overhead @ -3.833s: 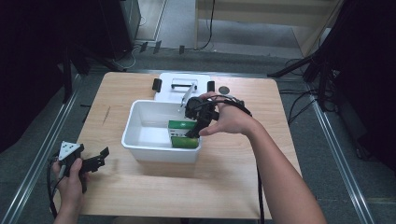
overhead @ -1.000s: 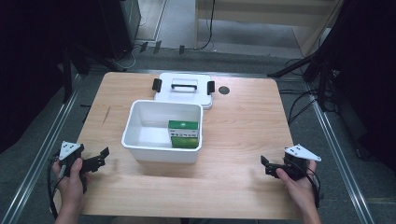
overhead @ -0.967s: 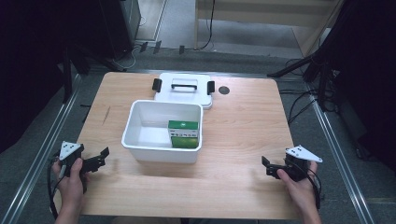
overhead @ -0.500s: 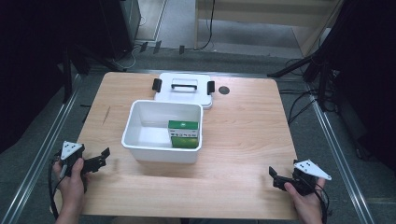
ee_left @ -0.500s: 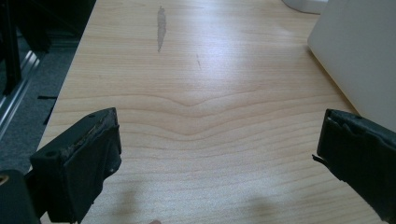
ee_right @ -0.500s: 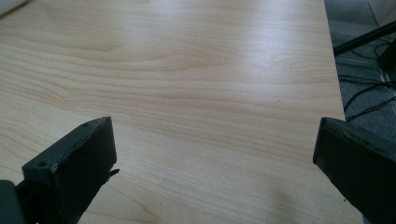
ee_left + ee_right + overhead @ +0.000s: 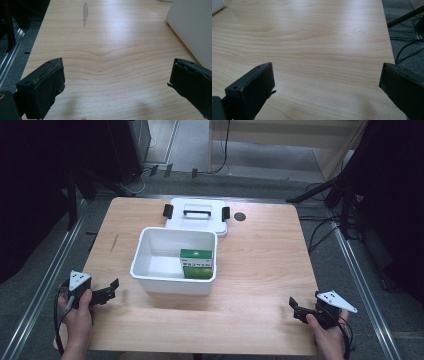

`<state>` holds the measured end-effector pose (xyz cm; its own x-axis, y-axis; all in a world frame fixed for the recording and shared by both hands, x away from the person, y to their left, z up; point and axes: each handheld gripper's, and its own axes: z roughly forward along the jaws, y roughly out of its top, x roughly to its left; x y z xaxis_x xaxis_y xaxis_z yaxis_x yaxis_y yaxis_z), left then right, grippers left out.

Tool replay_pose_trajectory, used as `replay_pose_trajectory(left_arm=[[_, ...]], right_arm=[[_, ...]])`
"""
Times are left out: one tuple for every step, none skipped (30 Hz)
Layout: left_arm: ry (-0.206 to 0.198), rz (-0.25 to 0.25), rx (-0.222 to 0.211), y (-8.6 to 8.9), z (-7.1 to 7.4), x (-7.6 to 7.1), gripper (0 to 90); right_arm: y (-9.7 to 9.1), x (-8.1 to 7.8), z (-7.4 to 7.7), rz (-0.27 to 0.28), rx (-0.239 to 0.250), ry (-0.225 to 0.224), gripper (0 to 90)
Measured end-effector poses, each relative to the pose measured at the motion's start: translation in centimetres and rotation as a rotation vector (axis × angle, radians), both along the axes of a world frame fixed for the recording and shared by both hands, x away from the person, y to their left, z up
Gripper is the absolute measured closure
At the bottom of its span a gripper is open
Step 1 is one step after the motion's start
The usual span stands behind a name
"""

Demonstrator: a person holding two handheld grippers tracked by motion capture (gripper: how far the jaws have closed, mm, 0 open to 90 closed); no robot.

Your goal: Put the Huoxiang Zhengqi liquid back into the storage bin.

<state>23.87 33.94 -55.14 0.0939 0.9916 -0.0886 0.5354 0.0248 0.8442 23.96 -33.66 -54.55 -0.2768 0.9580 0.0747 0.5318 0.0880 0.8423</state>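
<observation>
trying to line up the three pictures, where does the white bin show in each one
High view: the white bin stands at the table's middle, with a green box inside and a lid behind it.
Left gripper view: its white wall fills the upper right corner.
Right gripper view: a white corner at the top left is probably it.
Shared landmark: the wooden table.

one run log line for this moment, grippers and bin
left gripper: open, empty | right gripper: open, empty | green box: in white bin | lid: off, behind bin
</observation>
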Motion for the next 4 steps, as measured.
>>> replay_pose_trajectory(left_arm=[[0.003,0.002,-0.005,0.07,0.02,-0.01,0.2],[0.002,0.003,-0.014,0.13,-0.02,0.02,0.2],[0.004,0.004,-0.022,0.20,-0.02,0.05,0.2],[0.006,0.006,-0.029,0.27,-0.03,0.08,0.2]], right_arm=[[-0.01,0.01,0.00,-0.001,0.001,0.000,0.0],[0.00,0.01,0.00,-0.001,0.003,0.002,0.0],[0.00,0.00,-0.01,0.000,0.003,0.003,0.0],[0.00,0.00,-0.01,0.000,0.003,0.001,0.0]])
